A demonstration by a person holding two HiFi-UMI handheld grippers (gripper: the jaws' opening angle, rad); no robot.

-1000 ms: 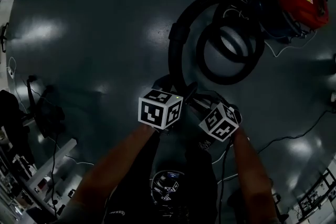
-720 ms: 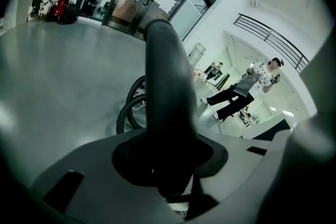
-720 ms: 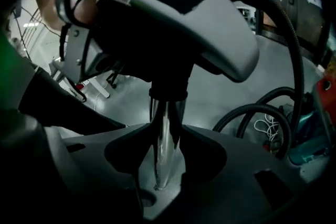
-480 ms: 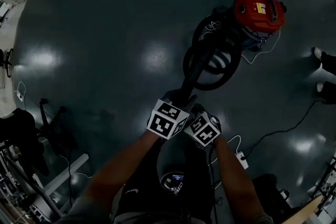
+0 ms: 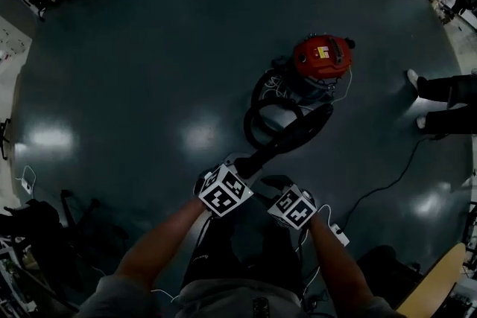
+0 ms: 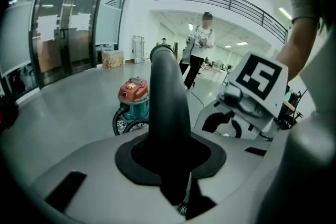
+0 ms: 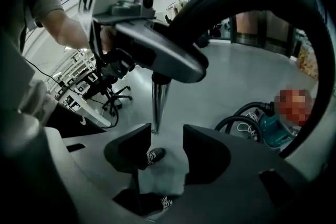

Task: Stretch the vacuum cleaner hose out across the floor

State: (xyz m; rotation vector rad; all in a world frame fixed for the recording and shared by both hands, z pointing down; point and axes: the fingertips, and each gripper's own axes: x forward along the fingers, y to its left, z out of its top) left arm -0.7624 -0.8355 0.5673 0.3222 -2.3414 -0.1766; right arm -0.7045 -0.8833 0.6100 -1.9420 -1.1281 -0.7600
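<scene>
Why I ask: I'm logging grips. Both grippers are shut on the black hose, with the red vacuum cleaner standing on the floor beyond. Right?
Not quite. Only the left gripper is shut on the black hose. The right gripper view shows the right gripper open, with no hose between its jaws. The red vacuum cleaner does stand on the floor beyond.

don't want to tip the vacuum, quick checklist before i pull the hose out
1. Left gripper holding hose: ok, jaws closed on it.
2. Right gripper free: ok, jaws apart, nothing between.
3. Hose straight: not ok, looped beside vacuum cleaner.
4. Bystander clear of hose: ok, standing off to the side.
5. Floor cable clear of your feet: cannot tell.
</scene>
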